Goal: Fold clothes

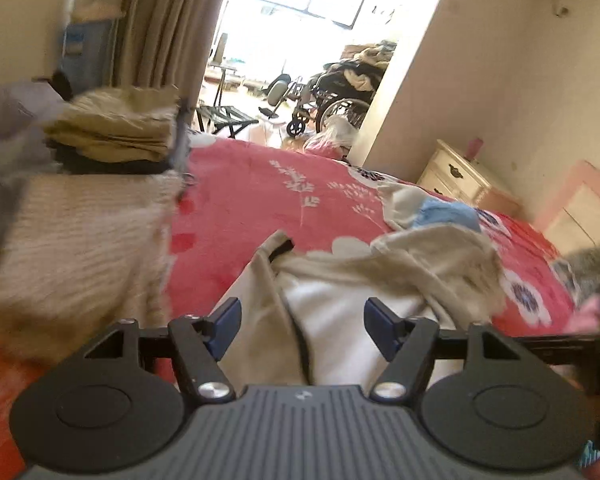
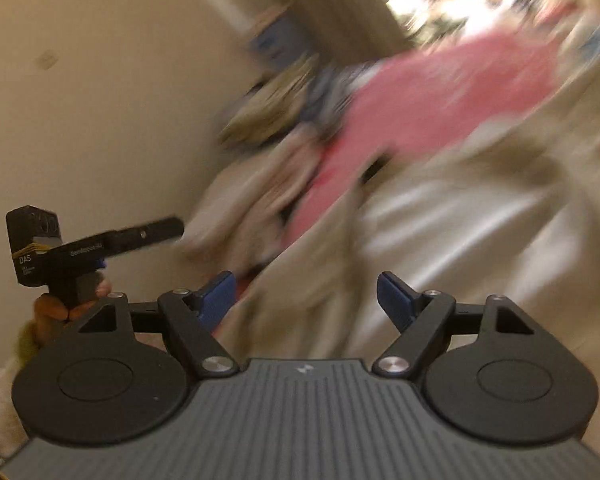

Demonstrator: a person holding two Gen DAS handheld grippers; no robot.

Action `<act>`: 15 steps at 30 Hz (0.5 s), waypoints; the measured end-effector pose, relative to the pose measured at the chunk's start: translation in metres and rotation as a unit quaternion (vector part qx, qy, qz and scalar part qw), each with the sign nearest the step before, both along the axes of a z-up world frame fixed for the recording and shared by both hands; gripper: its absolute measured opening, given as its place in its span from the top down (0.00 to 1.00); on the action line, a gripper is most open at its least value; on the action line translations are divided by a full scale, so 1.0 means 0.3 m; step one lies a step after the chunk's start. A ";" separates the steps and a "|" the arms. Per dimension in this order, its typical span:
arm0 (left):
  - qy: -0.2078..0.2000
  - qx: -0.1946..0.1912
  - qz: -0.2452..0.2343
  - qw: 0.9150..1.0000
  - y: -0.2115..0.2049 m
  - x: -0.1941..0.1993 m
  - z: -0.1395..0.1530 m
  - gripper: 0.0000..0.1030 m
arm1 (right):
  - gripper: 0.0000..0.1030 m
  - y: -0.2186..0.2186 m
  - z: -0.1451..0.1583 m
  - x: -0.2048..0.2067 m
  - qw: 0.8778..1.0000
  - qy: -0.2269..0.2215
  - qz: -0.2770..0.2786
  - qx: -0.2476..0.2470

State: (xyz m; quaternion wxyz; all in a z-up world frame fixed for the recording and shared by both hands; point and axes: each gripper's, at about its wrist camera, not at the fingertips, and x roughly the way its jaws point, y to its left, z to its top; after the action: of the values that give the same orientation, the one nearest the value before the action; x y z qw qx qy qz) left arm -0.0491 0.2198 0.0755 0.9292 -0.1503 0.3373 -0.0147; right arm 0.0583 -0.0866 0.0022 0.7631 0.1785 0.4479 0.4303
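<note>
A crumpled beige and white garment (image 1: 380,280) lies on the red floral bedspread (image 1: 252,200). My left gripper (image 1: 303,322) hovers just above its near part, open, with nothing between its blue pads (image 1: 228,320). To the left stands a stack of folded clothes (image 1: 116,128): khaki pieces over a dark one, on a cream ribbed knit (image 1: 80,240). The right wrist view is motion-blurred. My right gripper (image 2: 306,300) is open over the same beige garment (image 2: 440,220), holding nothing. The stack (image 2: 268,120) shows there as a smear.
A light blue cloth (image 1: 448,214) and more laundry lie farther up the bed. A white dresser (image 1: 456,176) stands by the right wall. Past the curtain (image 1: 160,20) are a wheelchair (image 1: 332,96) and a folding stool (image 1: 228,118). A person's hand (image 2: 52,310) shows at left.
</note>
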 end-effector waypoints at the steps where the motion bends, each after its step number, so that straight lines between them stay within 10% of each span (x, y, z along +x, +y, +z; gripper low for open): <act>1: 0.006 -0.003 0.001 1.000 0.006 -0.085 -0.007 0.31 | 0.26 0.043 -0.039 -0.043 1.000 0.023 0.019 0.006; 8: 0.093 -0.038 0.020 0.995 0.012 -0.484 -0.185 0.35 | 0.46 0.152 -0.393 -0.193 0.982 0.170 -0.004 -0.082; 15: 0.117 0.025 0.044 0.992 0.018 -0.625 -0.283 0.36 | 0.50 0.130 -0.455 -0.208 0.977 0.195 -0.038 -0.078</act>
State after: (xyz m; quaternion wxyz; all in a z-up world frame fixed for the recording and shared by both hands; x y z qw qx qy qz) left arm -0.2367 0.2252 -0.0093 0.8867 -0.1423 0.4368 0.0527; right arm -0.0043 -0.0475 -0.1344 0.6888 0.2156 0.6130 0.3213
